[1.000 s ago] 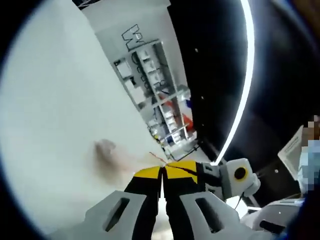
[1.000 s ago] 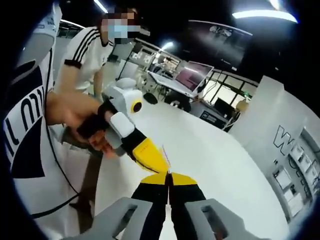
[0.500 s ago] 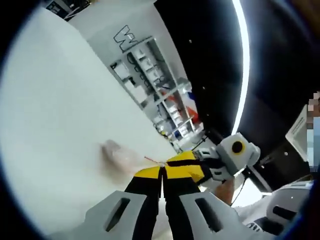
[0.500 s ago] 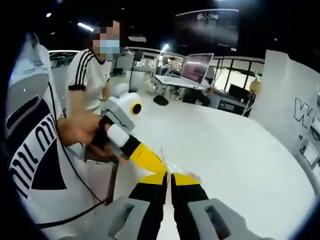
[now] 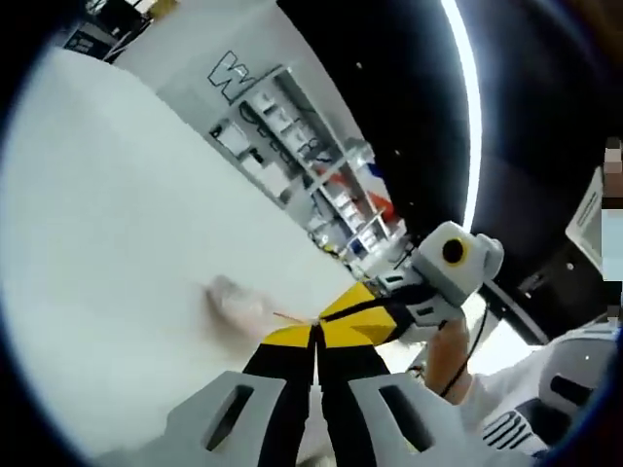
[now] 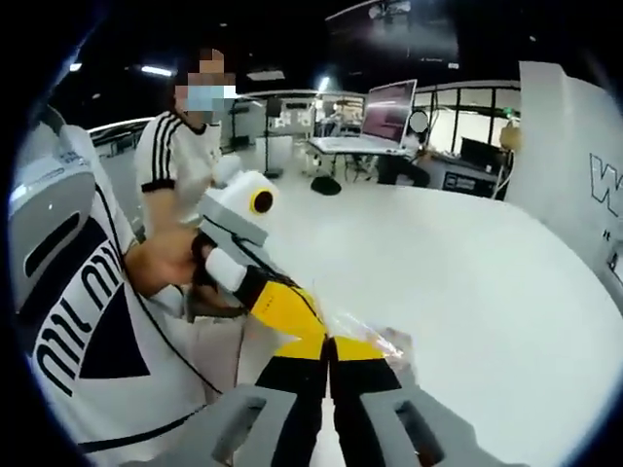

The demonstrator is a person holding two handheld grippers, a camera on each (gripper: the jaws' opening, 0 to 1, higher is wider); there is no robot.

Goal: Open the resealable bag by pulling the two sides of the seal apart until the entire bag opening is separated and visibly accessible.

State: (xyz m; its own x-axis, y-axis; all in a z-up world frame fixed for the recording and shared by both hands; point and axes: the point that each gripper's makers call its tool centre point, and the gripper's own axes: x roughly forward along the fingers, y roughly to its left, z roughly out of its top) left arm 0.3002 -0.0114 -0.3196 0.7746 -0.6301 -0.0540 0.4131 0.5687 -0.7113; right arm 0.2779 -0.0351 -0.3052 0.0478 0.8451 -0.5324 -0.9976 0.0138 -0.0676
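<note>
Both claws, the left claw (image 5: pixel 315 336) and right claw (image 6: pixel 329 342), pinch the clear bag (image 6: pixel 375 342) above the white surface (image 6: pixel 467 282), its seal seemingly parting.

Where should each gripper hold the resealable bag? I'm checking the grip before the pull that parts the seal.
Grip the top lips of the bag, one gripper per side, coming in from opposite faces. The film is thin and limp, so only the edge by the seal gives purchase. The left gripper and right gripper look pinched there, tips meeting.

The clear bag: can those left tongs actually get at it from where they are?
Probably yes: the left tongs look shut on the clear bag's edge already, tip to tip with the right tongs, and nothing stands between them.
</note>
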